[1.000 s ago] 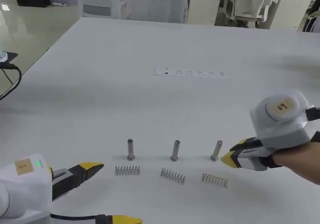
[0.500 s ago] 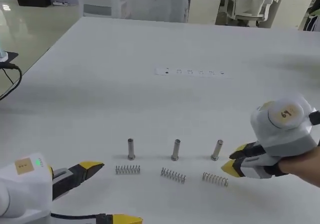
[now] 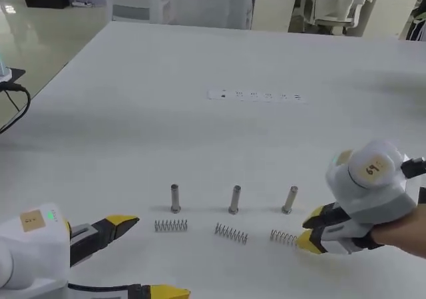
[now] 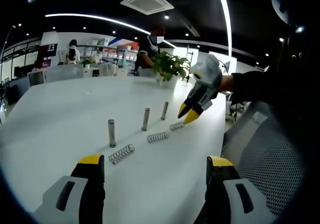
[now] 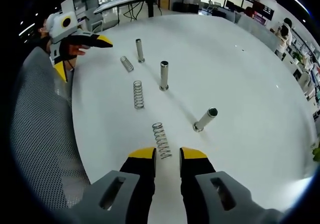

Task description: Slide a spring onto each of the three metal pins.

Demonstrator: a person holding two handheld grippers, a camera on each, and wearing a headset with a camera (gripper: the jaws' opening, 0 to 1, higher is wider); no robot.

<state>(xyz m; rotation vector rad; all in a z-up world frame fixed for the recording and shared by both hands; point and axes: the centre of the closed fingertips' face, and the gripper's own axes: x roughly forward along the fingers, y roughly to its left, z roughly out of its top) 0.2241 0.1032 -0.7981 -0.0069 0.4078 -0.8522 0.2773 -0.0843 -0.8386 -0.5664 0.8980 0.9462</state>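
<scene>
The yellow-tipped fingers (image 5: 143,156) of the right gripper (image 5: 167,155) were only narrowly apart. The near end of one small coiled metal spring (image 5: 161,139) lay at the gap between their tips and was not clamped. This spring lay flat on the white bench (image 3: 233,139), just beside the short grey metal pin (image 3: 290,200) at that end of the row. The middle spring (image 3: 231,233) and the last spring (image 3: 171,226) lay flat too, each near its own upright pin, the middle pin (image 3: 235,199) and the last pin (image 3: 175,198). All three pins stood bare. The fingers (image 4: 92,160) of the left gripper (image 4: 156,160) were wide apart and held nothing, well apart from the row.
</scene>
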